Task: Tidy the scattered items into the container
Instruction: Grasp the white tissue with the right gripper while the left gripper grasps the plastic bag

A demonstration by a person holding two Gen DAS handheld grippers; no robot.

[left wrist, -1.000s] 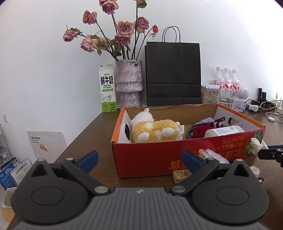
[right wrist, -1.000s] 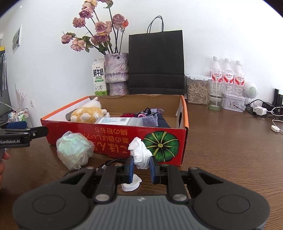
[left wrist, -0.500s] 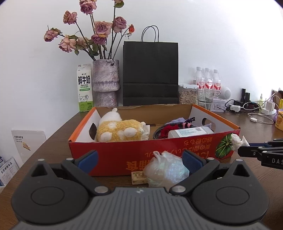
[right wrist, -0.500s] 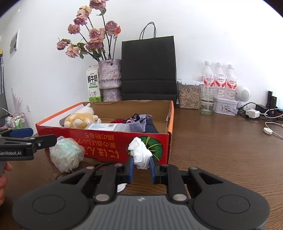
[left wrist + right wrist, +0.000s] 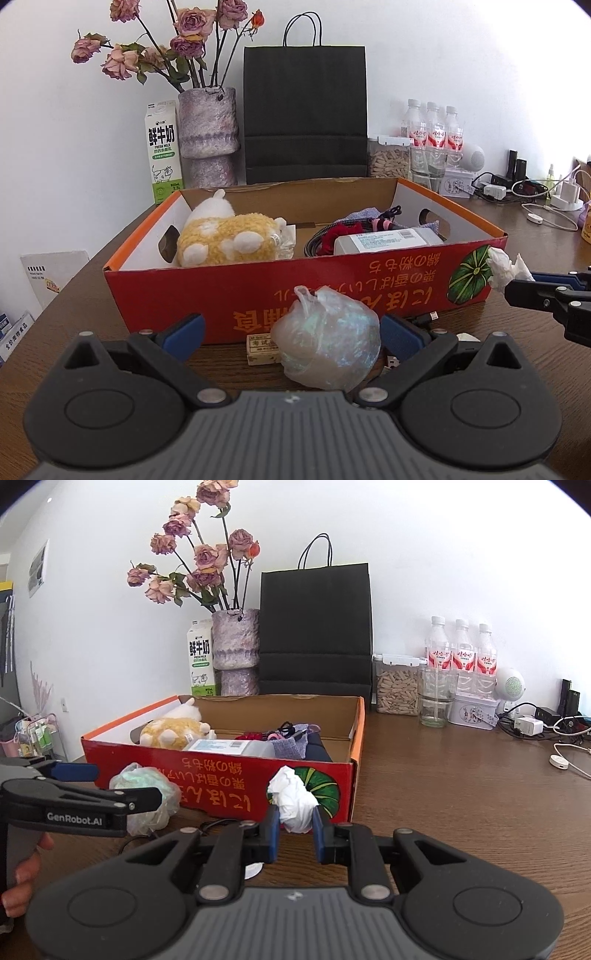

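A red cardboard box (image 5: 221,299) (image 5: 221,779) stands on the wooden table; inside are a yellow plush toy (image 5: 229,245), a white labelled pack (image 5: 384,240) and cords. In front of it lies a crumpled shiny plastic bag (image 5: 328,350) (image 5: 147,797). My left gripper (image 5: 291,332) (image 5: 85,801) is open, with the bag between its blue pads and apart from them. Beside the bag sits a small wooden block (image 5: 262,349). My right gripper (image 5: 295,827) (image 5: 546,295) is shut on a crumpled white tissue (image 5: 295,801) (image 5: 502,267), held up at the box's front right corner.
Behind the box stand a vase of dried roses (image 5: 207,122), a milk carton (image 5: 164,151), a black paper bag (image 5: 304,114), water bottles (image 5: 460,650) and a jar (image 5: 397,690). Chargers and cables (image 5: 535,723) lie at the right. A black cable (image 5: 207,827) and a white disc (image 5: 255,869) lie before the box.
The left gripper has slid right along the box front, and the plastic bag now sits between its open fingers. The right gripper has kept its hold on the tissue and barely moved.
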